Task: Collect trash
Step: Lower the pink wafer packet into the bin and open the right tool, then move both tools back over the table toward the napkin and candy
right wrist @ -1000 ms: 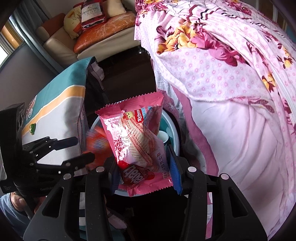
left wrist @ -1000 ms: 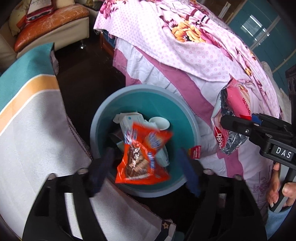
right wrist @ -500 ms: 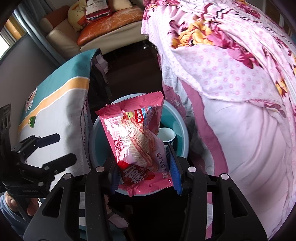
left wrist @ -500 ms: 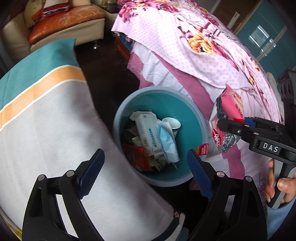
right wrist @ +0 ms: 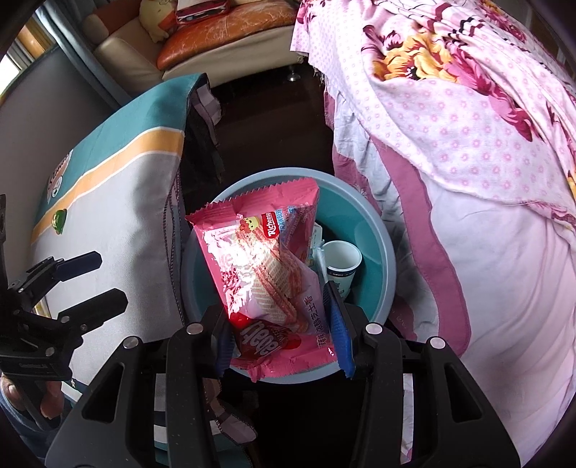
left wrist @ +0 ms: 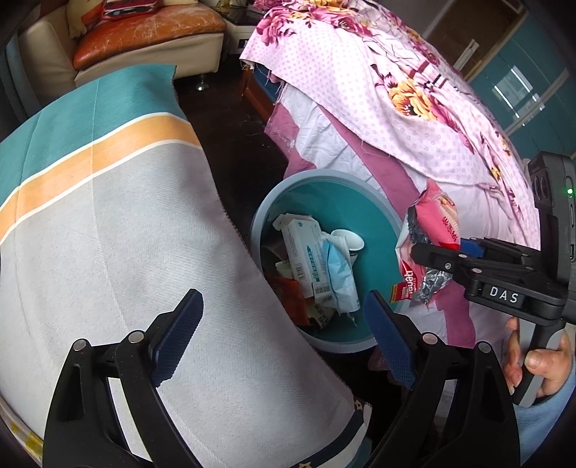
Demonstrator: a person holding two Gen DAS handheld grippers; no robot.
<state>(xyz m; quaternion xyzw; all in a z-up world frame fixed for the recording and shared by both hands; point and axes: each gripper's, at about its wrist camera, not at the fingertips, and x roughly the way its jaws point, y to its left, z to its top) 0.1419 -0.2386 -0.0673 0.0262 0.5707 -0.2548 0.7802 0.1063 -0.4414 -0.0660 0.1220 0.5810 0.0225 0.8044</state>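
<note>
A teal trash bin (left wrist: 374, 216) (right wrist: 381, 252) stands on the dark floor between two beds. It holds a white box (left wrist: 302, 252), a blue mask, a paper cup (right wrist: 342, 257) and an orange wrapper (left wrist: 293, 298). My left gripper (left wrist: 284, 331) is open and empty, over the striped cover beside the bin. My right gripper (right wrist: 280, 334) is shut on a pink wafer wrapper (right wrist: 266, 266) and holds it right above the bin. From the left wrist view the right gripper (left wrist: 432, 252) shows at the bin's right rim with the wrapper (left wrist: 432, 230).
A striped teal, orange and white cover (left wrist: 108, 234) lies to the left of the bin. A pink floral bedspread (left wrist: 396, 108) hangs to the right. A sofa with an orange cushion (left wrist: 144, 32) stands at the back.
The orange wrapper has dropped from my left gripper into the bin. The left gripper has drawn back to the left over the striped cover. The right gripper has moved over the bin, holding the pink wrapper.
</note>
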